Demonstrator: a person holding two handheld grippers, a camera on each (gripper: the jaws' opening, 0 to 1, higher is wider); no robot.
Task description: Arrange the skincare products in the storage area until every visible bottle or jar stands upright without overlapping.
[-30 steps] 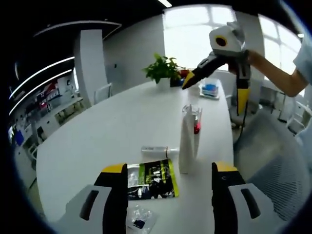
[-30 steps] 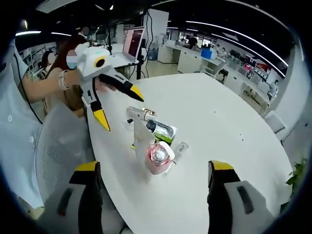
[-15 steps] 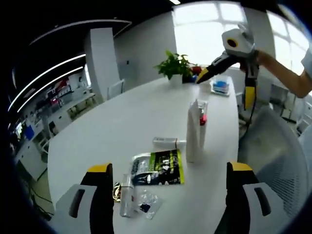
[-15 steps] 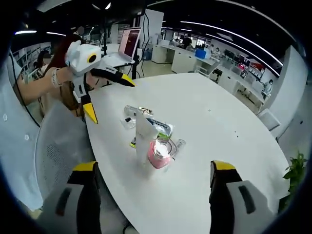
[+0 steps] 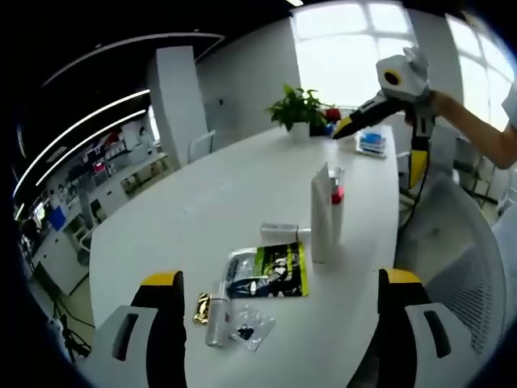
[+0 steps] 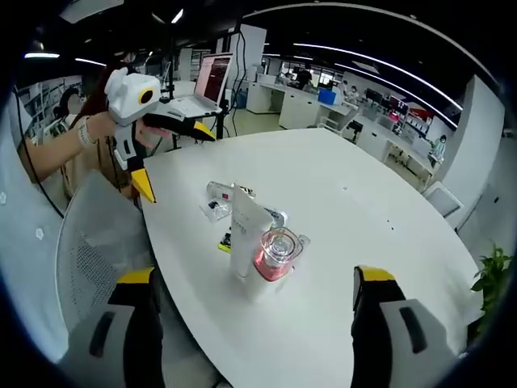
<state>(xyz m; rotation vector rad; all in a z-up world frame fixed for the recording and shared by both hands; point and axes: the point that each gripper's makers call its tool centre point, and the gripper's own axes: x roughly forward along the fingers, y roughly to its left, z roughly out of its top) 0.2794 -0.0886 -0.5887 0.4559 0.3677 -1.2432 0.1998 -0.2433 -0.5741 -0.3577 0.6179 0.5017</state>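
A white tube [image 5: 321, 214] stands upright on the white table [image 5: 202, 218] with a pink clear jar [image 5: 337, 194] right behind it. A small tube [image 5: 279, 233] lies flat beside them. A green-black sachet [image 5: 271, 272], a small bottle with a gold cap [image 5: 216, 311] and a clear packet [image 5: 250, 330] also lie flat. My left gripper [image 5: 281, 279] is open, held above the near table edge. The right gripper [image 5: 380, 149] hangs open in the air past the tube. In the right gripper view the jar [image 6: 277, 252] and tube [image 6: 245, 230] stand ahead of my open right gripper [image 6: 257, 276]. The left gripper [image 6: 173, 160] is open beyond them.
A potted plant [image 5: 300, 107] and a blue box [image 5: 371, 141] stand at the table's far end. A mesh chair [image 5: 460, 242] sits along the right edge. In the right gripper view a laptop [image 6: 202, 85] is open behind the table and a person's hand holds the left gripper.
Both views have drifted back a little, so the flat bottle and clear packet now show fully. The products on the table have not moved. Both grippers stay open.
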